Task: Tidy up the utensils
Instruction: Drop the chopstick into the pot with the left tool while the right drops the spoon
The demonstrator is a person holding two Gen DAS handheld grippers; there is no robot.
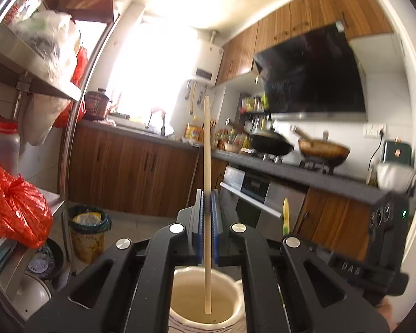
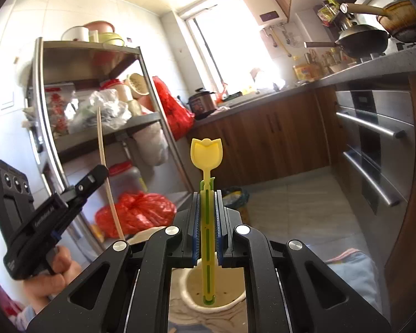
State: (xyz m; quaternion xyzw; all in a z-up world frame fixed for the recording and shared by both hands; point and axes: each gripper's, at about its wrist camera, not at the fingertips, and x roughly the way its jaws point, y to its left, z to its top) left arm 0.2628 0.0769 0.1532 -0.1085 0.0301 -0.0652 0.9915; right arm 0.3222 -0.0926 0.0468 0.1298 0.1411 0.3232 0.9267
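Jaws of my left gripper (image 1: pixel 207 211) are clamped on a wooden chopstick (image 1: pixel 207 149), upright, its lower end over the cream holder (image 1: pixel 180 308) at six o'clock. In the right view, my right gripper (image 2: pixel 207 222) pinches a yellow tulip-topped utensil (image 2: pixel 206 152) above that holder (image 2: pixel 185 288). Both sticks could tilt, catching the rim on lowering.

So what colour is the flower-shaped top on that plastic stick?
Yellow, on the tulip-topped plastic stick with a green strip down its stem; clearest in the right wrist view.
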